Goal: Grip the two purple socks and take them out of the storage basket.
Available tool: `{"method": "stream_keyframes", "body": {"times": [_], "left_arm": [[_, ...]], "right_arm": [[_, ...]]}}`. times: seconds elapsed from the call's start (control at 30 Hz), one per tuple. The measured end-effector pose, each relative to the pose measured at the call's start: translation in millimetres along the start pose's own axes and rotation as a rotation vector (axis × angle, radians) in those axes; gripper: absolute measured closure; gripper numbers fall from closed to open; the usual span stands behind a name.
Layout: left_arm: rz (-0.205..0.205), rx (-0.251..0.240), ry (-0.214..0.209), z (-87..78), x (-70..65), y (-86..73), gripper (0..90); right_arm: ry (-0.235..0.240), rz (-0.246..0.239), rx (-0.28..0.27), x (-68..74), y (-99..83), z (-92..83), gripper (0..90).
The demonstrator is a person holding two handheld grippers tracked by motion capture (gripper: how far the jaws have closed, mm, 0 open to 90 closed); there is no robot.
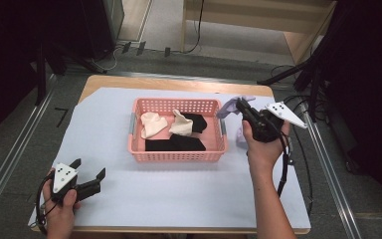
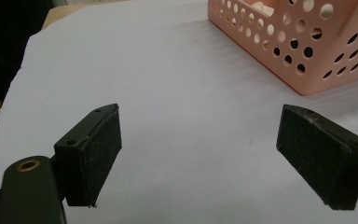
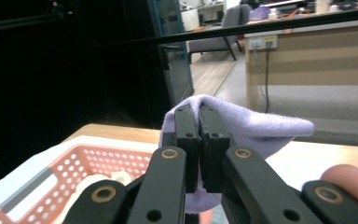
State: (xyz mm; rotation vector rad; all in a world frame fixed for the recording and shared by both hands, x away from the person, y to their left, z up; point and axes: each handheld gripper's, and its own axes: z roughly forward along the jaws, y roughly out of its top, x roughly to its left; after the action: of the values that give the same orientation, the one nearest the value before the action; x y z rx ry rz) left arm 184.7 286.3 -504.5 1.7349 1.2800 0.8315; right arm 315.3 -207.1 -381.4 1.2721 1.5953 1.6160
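Observation:
A pink perforated basket (image 1: pixel 138 152) stands mid-table with cream socks (image 1: pixel 152 124) and black socks (image 1: pixel 175 145) inside. Just right of the basket's far right corner, my right gripper (image 1: pixel 239 104) is shut on a lilac sock (image 1: pixel 228 107) and holds it lifted. In the right gripper view the lilac sock (image 3: pixel 270 125) drapes over the closed jaws of the right gripper (image 3: pixel 199 111), with the basket (image 3: pixel 70 165) below left. My left gripper (image 1: pixel 88 169) rests open at the table's near left. In its own view the left gripper (image 2: pixel 199 144) has nothing between its pads, and the basket (image 2: pixel 307 56) sits at upper right.
A white sheet (image 1: pixel 189 191) covers the wooden table. Another bit of lilac fabric (image 1: pixel 239 133) lies by the basket's right side, partly behind the right hand. Cables and dark stands crowd the floor at the table's right and far edges.

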Motion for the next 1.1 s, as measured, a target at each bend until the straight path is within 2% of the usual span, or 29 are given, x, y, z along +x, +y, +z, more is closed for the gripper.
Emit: {"method": "stream_keyframes", "body": {"times": [0.23, 0.47, 0.7, 0.8, 1.03, 1.1], "left_arm": [[-0.002, -0.004, 0.001, 0.0, -0.6, -0.3, 15.1], [0.002, -0.002, 0.004, -0.2, -1.3, -0.3, 15.1], [0.006, -0.002, 0.005, -0.4, -1.7, -0.3, 15.2], [0.009, -0.001, 0.005, -0.1, -1.6, -0.2, 15.2], [0.007, 0.001, 0.005, 0.2, -2.0, -0.1, 15.2], [0.002, 0.000, 0.005, 0.3, -1.9, -0.1, 15.2]], "right_arm": [[-0.048, 0.016, -0.007, -20.1, -5.0, -11.4, 88.4], [-0.110, 0.032, 0.018, -40.4, -19.7, -18.3, 88.4], [-0.170, 0.051, 0.075, -59.0, -40.7, -17.1, 88.4], [-0.194, 0.057, 0.117, -65.9, -53.7, -13.9, 88.3], [-0.216, 0.081, 0.180, -74.8, -78.4, -13.0, 87.5], [-0.211, 0.102, 0.191, -77.5, -82.5, -15.5, 85.3]]}}
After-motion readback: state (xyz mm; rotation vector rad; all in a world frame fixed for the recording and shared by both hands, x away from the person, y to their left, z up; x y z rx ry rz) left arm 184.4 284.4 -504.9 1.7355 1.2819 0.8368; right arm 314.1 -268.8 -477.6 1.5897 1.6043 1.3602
